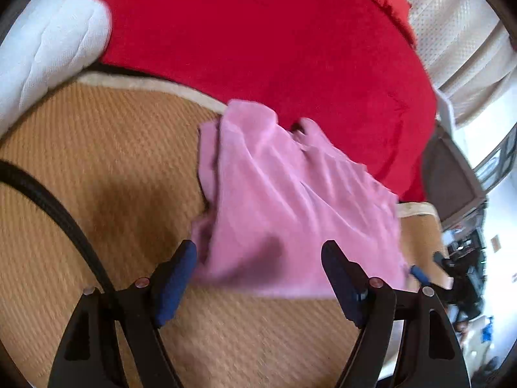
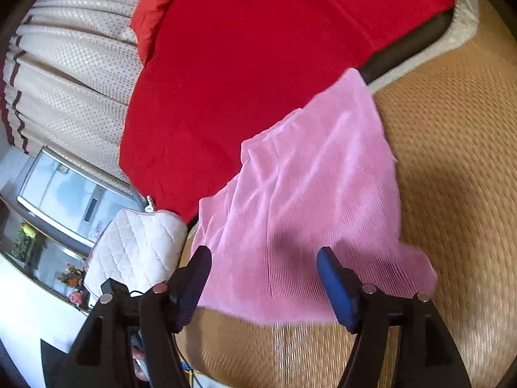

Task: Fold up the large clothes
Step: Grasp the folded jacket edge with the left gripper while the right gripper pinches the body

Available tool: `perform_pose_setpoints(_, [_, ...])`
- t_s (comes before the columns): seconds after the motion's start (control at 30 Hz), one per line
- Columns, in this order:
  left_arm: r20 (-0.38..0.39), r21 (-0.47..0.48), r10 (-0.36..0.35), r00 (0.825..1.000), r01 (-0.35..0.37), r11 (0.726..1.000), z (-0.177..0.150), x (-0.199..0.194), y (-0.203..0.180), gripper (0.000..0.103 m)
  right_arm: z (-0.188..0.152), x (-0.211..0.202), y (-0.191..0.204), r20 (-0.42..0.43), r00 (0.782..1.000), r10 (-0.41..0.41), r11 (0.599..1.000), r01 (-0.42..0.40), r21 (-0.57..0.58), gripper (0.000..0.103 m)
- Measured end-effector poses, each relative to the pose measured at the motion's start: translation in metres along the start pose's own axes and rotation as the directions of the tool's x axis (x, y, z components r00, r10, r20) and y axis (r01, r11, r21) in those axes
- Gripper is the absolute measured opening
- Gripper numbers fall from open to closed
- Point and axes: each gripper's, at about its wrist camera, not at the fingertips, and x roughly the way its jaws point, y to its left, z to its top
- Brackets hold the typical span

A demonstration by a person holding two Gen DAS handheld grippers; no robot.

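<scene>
Currently I see both grippers wide, empty: left gripper (image 1: 258, 255), right gripper (image 2: 263, 257). Pink garment (image 1: 290, 200) lies crumpled at twelve o'clock on the woven mat (image 1: 97, 168), far edge touching the red blanket (image 1: 274, 42).

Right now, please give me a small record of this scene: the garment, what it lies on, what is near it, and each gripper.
garment: pink ribbed garment, crumpled, partly folded
surface: woven tan mat
far end: lies over the red blanket
nearby: white quilted cushion
left gripper: open, holds nothing
right gripper: open, holds nothing
</scene>
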Motion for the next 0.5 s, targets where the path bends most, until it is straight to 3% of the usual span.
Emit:
perform_pose_setpoints(0.13, [-0.033, -0.091, -0.090, 0.995, 0.086, 0.992, -0.026, -0.006, 0.004, 0.080, -0.001, -0.010, -0.031, 0.030, 0.999, -0.036, 0.997, 0.033, 0.073, 0.071])
perform_pose_setpoints(0.23, [-0.006, -0.199, -0.057, 0.998, 0.054, 0.978, -0.024, 0.003, 0.026, 0.081, 0.004, -0.021, -0.046, 0.021, 1.000, -0.019, 0.994, 0.016, 0.109, 0.072])
perform_pose_setpoints(0.33, [-0.008, -0.330, -0.070, 0.997, 0.064, 0.942, -0.024, 0.007, 0.043, 0.081, -0.002, -0.012, -0.047, -0.003, 0.998, -0.059, 0.991, 0.059, 0.124, 0.072])
perform_pose_setpoints(0.4, [0.008, -0.365, -0.072, 0.997, 0.070, 0.928, -0.024, 0.010, 0.049, 0.081, -0.003, -0.013, -0.044, 0.031, 0.995, -0.092, 0.990, 0.088, 0.107, 0.072])
perform_pose_setpoints(0.5, [0.052, -0.376, -0.070, 0.996, 0.084, 0.923, -0.019, 0.017, 0.048, 0.081, 0.001, -0.021, -0.025, 0.127, 0.989, -0.072, 0.997, 0.072, 0.007, 0.070])
